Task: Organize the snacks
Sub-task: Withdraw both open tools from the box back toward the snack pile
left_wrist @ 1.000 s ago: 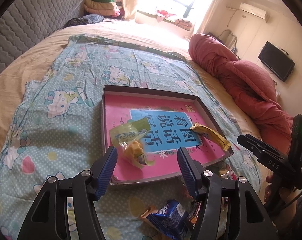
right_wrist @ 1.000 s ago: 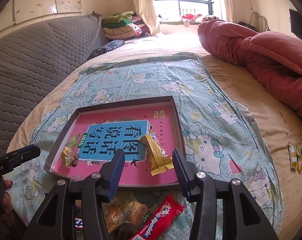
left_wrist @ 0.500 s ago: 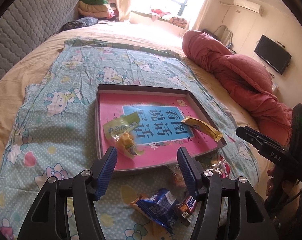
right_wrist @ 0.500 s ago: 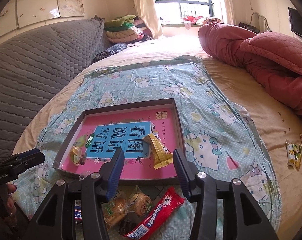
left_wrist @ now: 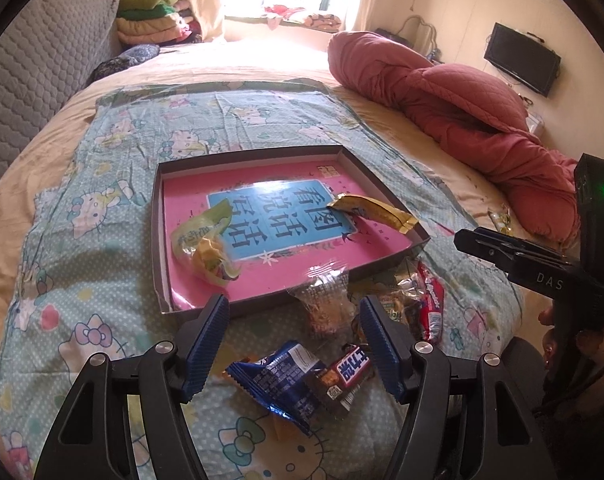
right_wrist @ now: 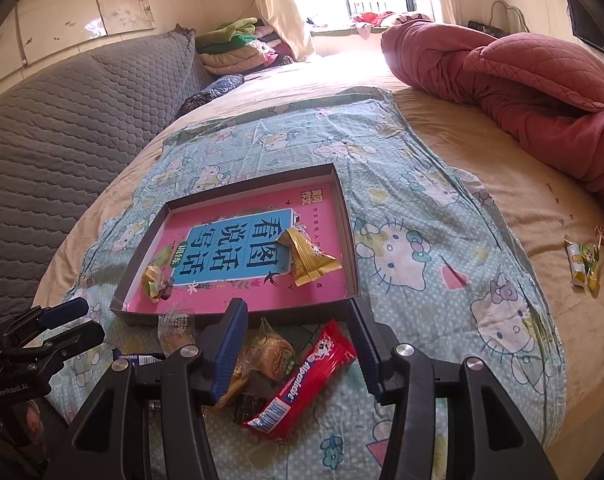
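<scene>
Holding two packets, green [left_wrist: 199,236] and gold [left_wrist: 372,210], the tray [left_wrist: 155,240] awaits the loose pile [left_wrist: 342,344] on the sheet just before it, over which the left gripper [left_wrist: 293,344], jaws just widened, and right gripper [right_wrist: 297,344] hover spread, empty.

- Tray [left_wrist: 386,192]: dark rim, hot-pink floor, blue panel with black characters.
- Gold wrapper [left_wrist: 376,212] on the tray's right; yellow-green wrapper [left_wrist: 205,240] on its left.
- Near the tray: red pack [right_wrist: 302,380] with white lettering, blue pack [left_wrist: 277,380] with white print, brown bar [left_wrist: 344,376] with a red and white label, and clear packs [left_wrist: 326,304] showing tan biscuit.
- Sheet [right_wrist: 422,216]: pale teal, white dots, white cartoon cats with bows, pink hearts.
- Bed [right_wrist: 522,192] under it: plain beige.
- Quilt [right_wrist: 522,80], far right: dusty red, diamond stitching.
- Headboard [right_wrist: 61,128], left: grey, honeycomb quilting.
- Gripper pads [left_wrist: 205,344]: ribbed blue on black arms.
</scene>
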The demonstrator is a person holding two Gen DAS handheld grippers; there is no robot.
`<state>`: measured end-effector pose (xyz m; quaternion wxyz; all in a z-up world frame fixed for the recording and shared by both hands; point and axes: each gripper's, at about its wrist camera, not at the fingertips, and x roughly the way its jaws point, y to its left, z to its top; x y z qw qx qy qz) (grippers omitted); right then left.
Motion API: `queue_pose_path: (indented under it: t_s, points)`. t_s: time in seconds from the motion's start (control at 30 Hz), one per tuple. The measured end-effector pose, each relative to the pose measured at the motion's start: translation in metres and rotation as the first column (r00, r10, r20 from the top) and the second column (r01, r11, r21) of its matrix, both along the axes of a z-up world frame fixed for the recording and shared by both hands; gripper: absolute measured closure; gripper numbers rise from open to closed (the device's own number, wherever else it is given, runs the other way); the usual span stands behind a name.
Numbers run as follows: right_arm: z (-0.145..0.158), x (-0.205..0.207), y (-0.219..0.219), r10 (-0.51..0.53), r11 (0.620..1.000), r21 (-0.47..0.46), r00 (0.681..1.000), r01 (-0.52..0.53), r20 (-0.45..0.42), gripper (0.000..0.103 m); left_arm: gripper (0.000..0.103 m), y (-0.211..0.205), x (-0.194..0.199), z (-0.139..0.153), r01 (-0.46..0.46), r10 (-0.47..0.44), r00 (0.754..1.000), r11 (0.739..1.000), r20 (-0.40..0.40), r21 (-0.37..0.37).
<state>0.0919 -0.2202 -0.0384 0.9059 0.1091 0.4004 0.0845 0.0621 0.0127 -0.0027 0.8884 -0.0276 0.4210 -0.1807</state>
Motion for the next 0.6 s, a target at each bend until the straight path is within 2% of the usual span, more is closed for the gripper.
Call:
queue_pose_path:
  t_s: [0.33, 0.6]
  points:
    - [-0.004, -0.009, -0.002, -0.002, 1.000, 0.025, 1.000, 0.003, -0.031, 0.052, 0.029, -0.003, -0.012, -0.005, 0.008, -0.008, 1.000, 0.999, -0.020, 0.039]
    - [-0.013, -0.013, -0.006, -0.014, 0.999, 0.043, 0.997, 0.018, -0.078, 0.051, 0.029, -0.020, -0.021, -0.007, 0.077, -0.076, 0.997, 0.993, -0.016, 0.090]
